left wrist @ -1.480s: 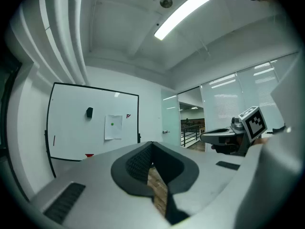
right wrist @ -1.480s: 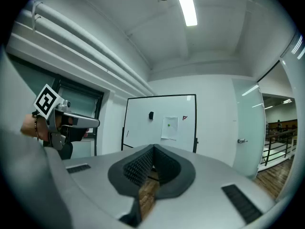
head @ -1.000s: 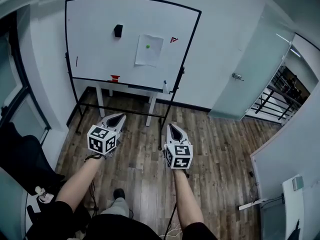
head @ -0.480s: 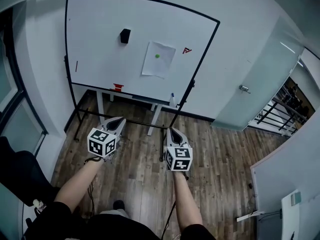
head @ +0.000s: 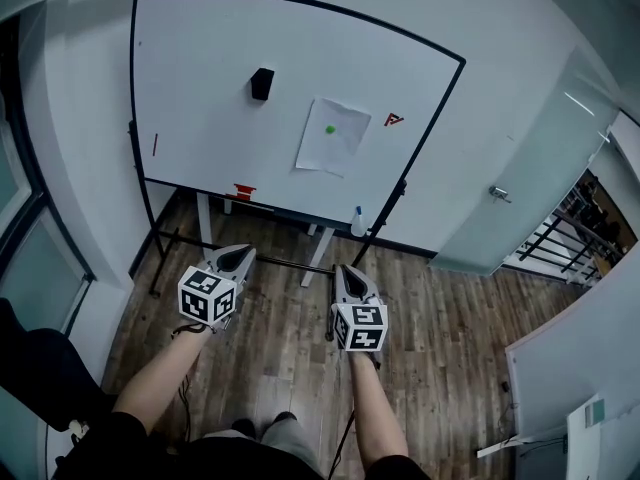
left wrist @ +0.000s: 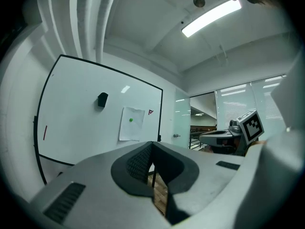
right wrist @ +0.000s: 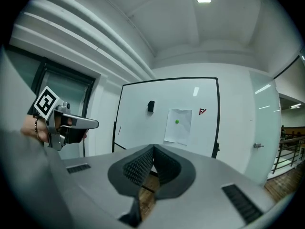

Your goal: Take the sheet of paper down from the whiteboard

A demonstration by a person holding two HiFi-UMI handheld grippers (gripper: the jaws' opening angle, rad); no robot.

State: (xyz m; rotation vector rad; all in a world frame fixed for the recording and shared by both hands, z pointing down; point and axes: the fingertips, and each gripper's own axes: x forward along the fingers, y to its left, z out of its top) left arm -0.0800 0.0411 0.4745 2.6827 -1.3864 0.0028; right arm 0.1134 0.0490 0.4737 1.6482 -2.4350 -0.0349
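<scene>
The fingers [left wrist: 137, 165] of our left gripper [left wrist: 152, 145] lie together at the tips with nothing between them. The fingers [right wrist: 137, 168] of our right gripper [right wrist: 153, 150] are closed and empty in the same way, so neither has anything in hand. Both point roughly level over the wooden floor [head: 270, 338] toward the whiteboard [head: 200, 78], from which they stand well apart. In the head view the sheet of paper [head: 333, 143] hangs on the board at about 12 o'clock from the right gripper and 1 o'clock from the left. It is pinned by a small green magnet [head: 330, 129] near its 12 o'clock edge. A black block [head: 262, 83] sits at 10 o'clock from the sheet and a red mark [head: 394, 120] at 2 o'clock, both apart from it. We judge the step in hand to be the approach. To do it well we should part the fingers of both grippers before we arrive. One gripper should go to the free 6 o'clock edge of the sheet and pinch only paper. The other should take the magnet and lift it straight off, since dragging the sheet from under it could tear the paper or let it drop.
</scene>
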